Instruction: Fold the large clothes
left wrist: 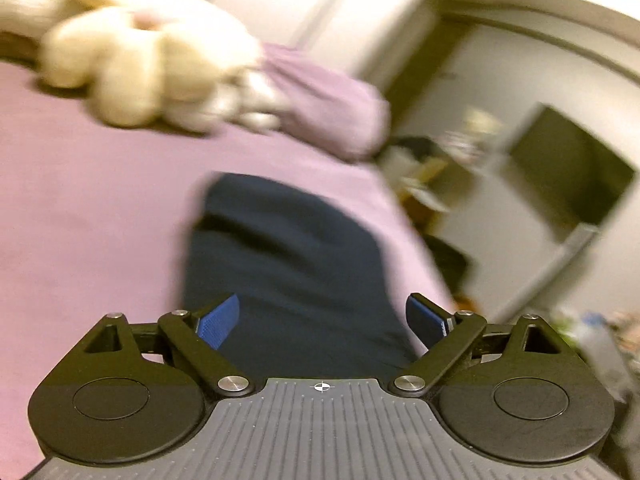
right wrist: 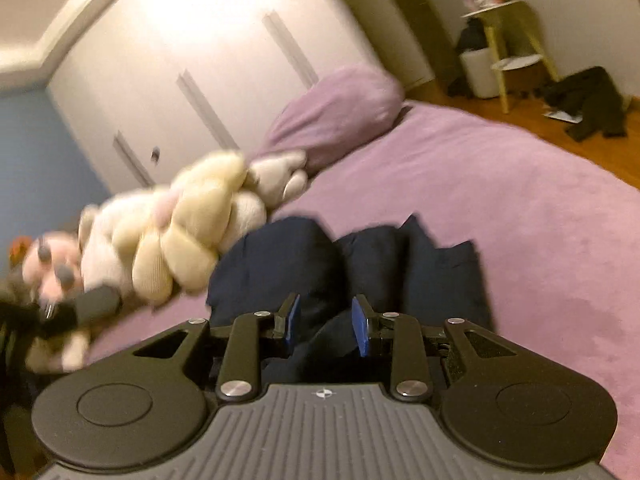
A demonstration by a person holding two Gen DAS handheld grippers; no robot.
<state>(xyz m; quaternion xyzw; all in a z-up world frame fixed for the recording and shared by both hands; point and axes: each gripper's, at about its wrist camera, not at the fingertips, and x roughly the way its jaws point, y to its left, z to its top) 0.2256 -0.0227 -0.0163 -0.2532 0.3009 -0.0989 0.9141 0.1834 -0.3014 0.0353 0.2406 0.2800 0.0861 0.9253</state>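
A dark navy garment [left wrist: 288,264] lies bunched on the purple bed cover [left wrist: 88,208]. My left gripper [left wrist: 322,320] is wide open just above its near end, holding nothing. In the right wrist view the same garment [right wrist: 304,256] lies in rumpled folds on the bed cover [right wrist: 540,240]. My right gripper [right wrist: 325,326] hovers over its near part with the blue pads [right wrist: 360,330] partly apart; dark cloth shows between them, but no grip is visible. Both views are blurred.
Cream and pink plush toys [right wrist: 176,232] lie left of the garment, also in the left wrist view [left wrist: 140,68]. A purple pillow [right wrist: 340,112] sits behind. White wardrobe doors [right wrist: 192,64], a small yellow shelf [right wrist: 508,36] and dark clothes [right wrist: 588,100] on the wooden floor stand beyond the bed.
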